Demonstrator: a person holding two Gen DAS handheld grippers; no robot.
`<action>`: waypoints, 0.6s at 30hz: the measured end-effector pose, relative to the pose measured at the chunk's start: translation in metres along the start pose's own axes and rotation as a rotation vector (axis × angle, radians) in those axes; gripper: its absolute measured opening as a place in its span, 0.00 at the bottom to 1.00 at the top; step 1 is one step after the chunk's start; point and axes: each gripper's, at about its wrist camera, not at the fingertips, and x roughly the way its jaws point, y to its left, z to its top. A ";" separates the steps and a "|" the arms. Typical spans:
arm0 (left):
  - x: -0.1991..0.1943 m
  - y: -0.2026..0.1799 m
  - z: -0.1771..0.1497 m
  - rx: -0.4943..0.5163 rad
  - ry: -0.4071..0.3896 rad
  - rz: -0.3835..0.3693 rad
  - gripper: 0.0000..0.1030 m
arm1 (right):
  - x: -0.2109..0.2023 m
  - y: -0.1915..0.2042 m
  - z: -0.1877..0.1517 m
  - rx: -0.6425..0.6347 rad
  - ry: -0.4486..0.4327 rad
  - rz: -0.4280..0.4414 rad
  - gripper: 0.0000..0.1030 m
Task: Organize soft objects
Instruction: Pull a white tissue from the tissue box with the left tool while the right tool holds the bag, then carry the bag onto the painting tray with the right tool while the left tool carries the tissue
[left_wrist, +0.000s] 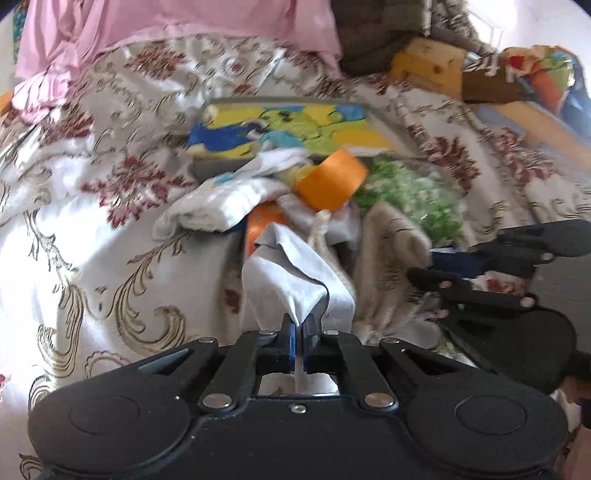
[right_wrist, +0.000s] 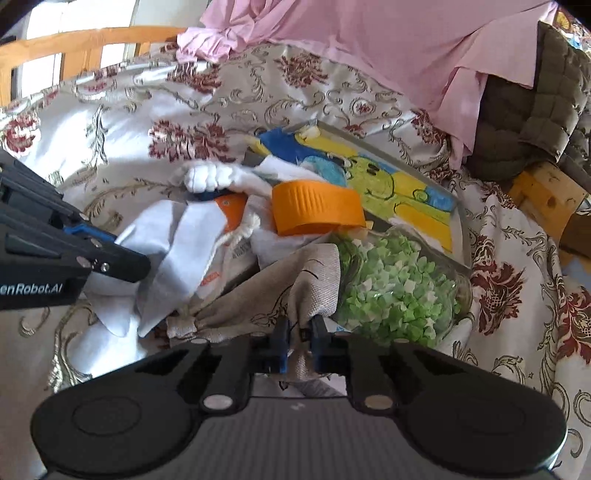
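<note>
A heap of soft things lies on a floral bedspread (left_wrist: 92, 229). My left gripper (left_wrist: 298, 325) is shut on a pale grey-white cloth (left_wrist: 291, 273); this cloth also shows in the right wrist view (right_wrist: 177, 258). My right gripper (right_wrist: 300, 330) is shut on a beige woven cloth (right_wrist: 303, 280), also seen in the left wrist view (left_wrist: 391, 258). The left gripper enters the right wrist view from the left (right_wrist: 110, 254); the right gripper shows at the right of the left wrist view (left_wrist: 480, 266). A white sock (right_wrist: 210, 177) lies behind the heap.
A jar with an orange lid (right_wrist: 317, 214) and green paper bits (right_wrist: 395, 291) lies on its side in the heap. Behind it is a flat cartoon-printed box (right_wrist: 399, 184). A pink sheet (right_wrist: 369, 44) and dark quilted cushion (right_wrist: 528, 122) lie at the back.
</note>
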 end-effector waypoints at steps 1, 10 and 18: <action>-0.003 -0.002 0.000 0.005 -0.017 -0.007 0.02 | -0.003 -0.001 0.001 0.003 -0.013 0.001 0.12; -0.028 0.002 0.005 -0.040 -0.180 -0.007 0.02 | -0.037 -0.014 0.007 0.052 -0.223 -0.030 0.12; -0.041 0.000 0.016 -0.026 -0.279 -0.002 0.02 | -0.053 -0.039 0.016 0.135 -0.403 -0.071 0.12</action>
